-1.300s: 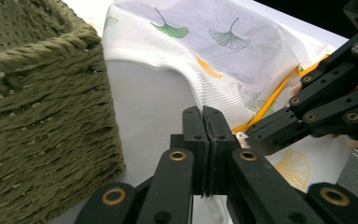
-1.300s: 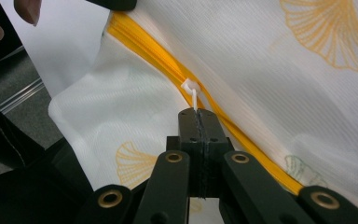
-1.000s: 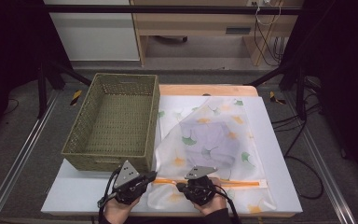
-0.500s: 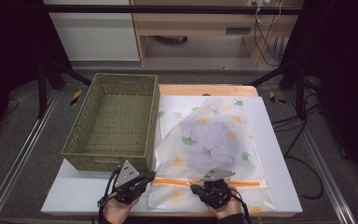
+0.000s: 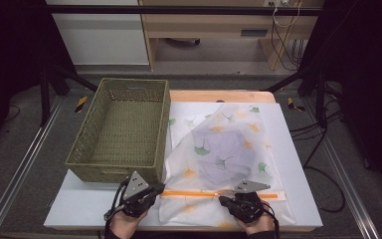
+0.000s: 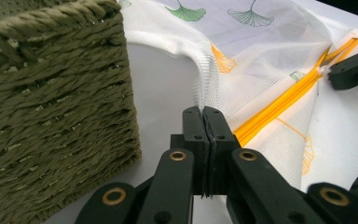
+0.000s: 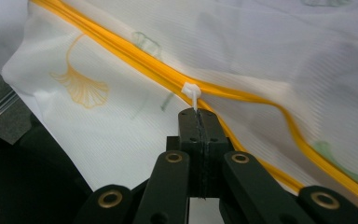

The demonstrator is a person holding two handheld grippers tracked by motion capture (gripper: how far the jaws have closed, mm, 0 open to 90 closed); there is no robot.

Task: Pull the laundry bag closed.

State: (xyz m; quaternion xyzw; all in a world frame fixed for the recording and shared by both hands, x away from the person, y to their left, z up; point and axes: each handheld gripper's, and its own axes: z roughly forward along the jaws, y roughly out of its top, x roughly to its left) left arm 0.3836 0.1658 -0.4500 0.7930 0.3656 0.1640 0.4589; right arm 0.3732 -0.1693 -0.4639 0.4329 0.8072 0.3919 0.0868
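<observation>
Two pairs of jaws, both pressed fully together, are what I am working with. My right gripper [image 7: 198, 113] has its jaws closed on the small white zipper pull [image 7: 190, 92], whose tab runs down between the tips; the pull sits on the orange zipper [image 7: 121, 58], which crosses the right gripper view from upper left to lower right. My left gripper [image 6: 204, 112] is clamped on a pinch of the white mesh at the near left end of the laundry bag [image 6: 270, 51], and the cloth rises in a small ridge straight out of the closed tips. Just to the right of those tips the orange zipper begins and runs away toward my other gripper, whose black tip shows at the far right edge of the left gripper view. From the high view, my left gripper [image 5: 155, 189] sits at the left end of the zipper and my right gripper [image 5: 225, 198] is further along the same line, both near the front edge of the table [image 5: 298, 169]. The laundry bag [image 5: 229, 144] is white mesh printed with green and orange ginkgo leaves and lies flat on the white surface. Beside it, on my left, stands the woven green basket [image 5: 124, 134], its near corner close to my left gripper.
</observation>
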